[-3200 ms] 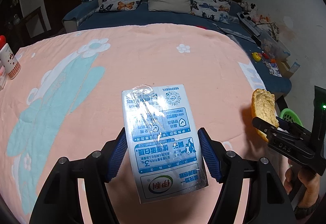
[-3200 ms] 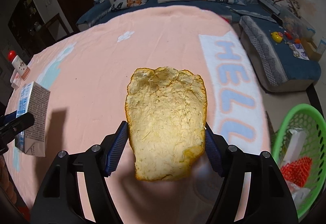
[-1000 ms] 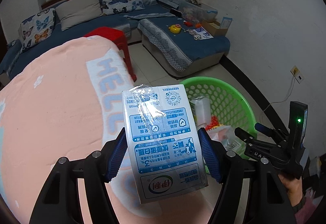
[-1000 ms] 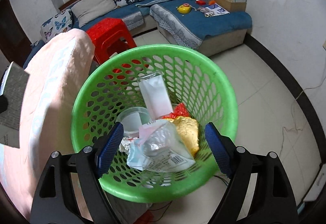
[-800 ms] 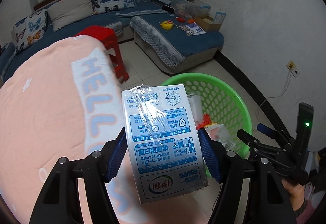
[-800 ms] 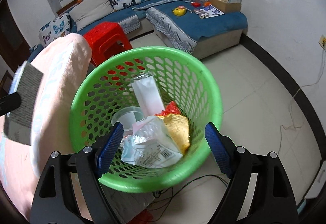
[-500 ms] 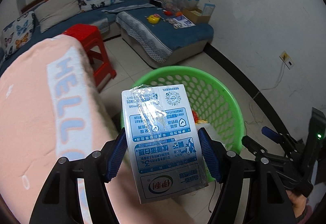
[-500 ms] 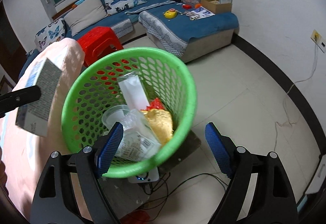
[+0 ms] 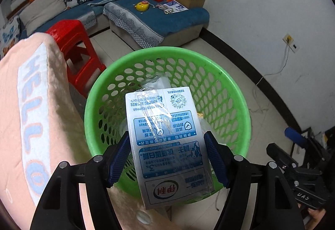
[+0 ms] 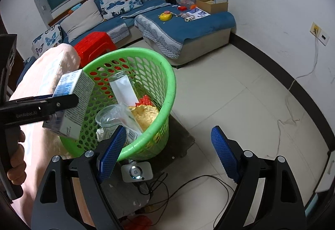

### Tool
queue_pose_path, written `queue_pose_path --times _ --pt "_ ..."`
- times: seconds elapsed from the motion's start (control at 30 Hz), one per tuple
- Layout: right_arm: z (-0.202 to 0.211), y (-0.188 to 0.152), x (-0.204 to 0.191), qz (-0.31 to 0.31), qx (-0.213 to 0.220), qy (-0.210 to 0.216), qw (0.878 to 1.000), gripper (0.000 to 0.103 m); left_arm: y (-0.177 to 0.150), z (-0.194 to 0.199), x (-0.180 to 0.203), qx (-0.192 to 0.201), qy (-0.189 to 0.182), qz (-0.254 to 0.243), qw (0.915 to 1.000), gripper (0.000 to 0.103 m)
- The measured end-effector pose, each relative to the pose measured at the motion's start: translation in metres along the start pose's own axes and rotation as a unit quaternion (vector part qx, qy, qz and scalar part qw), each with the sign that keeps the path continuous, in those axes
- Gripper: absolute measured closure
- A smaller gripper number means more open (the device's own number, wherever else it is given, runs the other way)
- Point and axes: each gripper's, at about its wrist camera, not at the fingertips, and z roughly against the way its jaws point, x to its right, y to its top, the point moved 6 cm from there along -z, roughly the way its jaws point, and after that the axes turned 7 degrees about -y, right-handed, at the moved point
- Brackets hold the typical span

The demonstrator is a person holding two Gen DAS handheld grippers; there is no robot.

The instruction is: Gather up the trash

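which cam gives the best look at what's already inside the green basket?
Right wrist view. The green perforated plastic basket shows its contents openly: orange peel piece, clear plastic cup, white wrapper. In the left wrist view, the blue-and-white milk carton blocks most of the interior.

Tiled floor: green basket on dark mat, red stool, loose cables. Desk under pink cloth, bare.

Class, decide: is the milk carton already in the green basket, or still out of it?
Still out: the left gripper clamps the milk carton above the green basket.
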Motion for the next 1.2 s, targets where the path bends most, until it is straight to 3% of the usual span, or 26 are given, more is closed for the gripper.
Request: queue_pose_path --times 1.2 --pt "0.011 -0.001 0.002 -0.005 0.008 0.002 1.0 0.02 -0.009 -0.009 0.006 -0.008 -0.016 -0.006 0.9998 0.031"
